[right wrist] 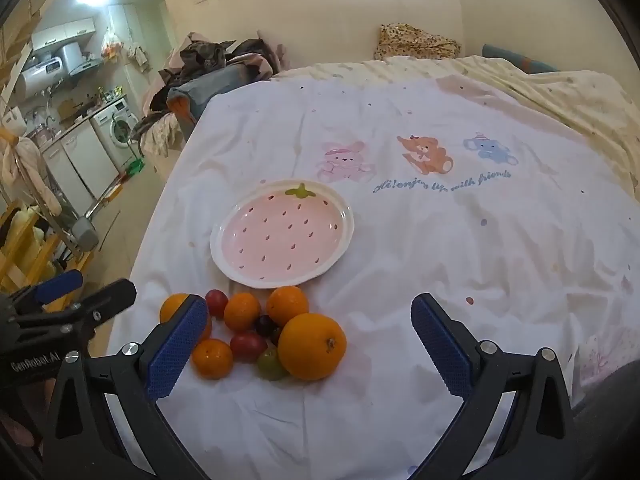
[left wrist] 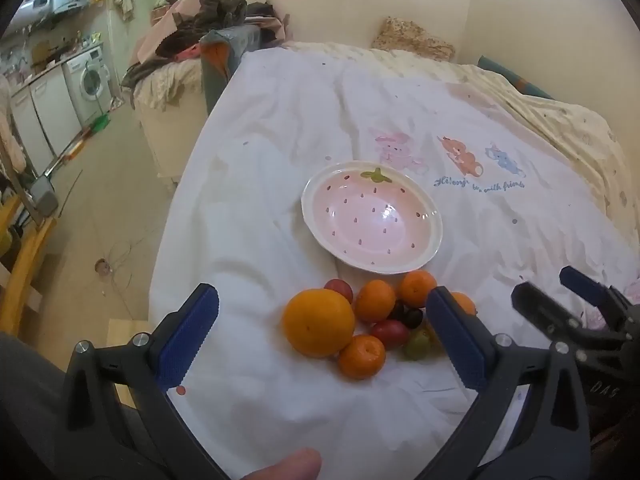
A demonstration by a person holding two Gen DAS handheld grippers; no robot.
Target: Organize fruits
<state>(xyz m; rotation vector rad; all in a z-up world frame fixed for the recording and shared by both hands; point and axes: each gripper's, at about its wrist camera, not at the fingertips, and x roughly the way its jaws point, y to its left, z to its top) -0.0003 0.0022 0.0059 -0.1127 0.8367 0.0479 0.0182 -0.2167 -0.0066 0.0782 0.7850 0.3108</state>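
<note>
Fruit pile and empty plate on a bed, nothing sorted yet.

A pink strawberry-patterned ceramic plate was left empty; the heap of oranges and small tomatoes lay just before it. The left hand-held gripper and right hand-held gripper were held wide, gripping nothing.

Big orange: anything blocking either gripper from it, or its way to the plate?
Nothing visible. The big orange lies on the near edge of the fruit pile, exposed from above. Left gripper and right gripper hang open above it. Smaller fruit lies between it and the empty plate, passable by lifting.
</note>
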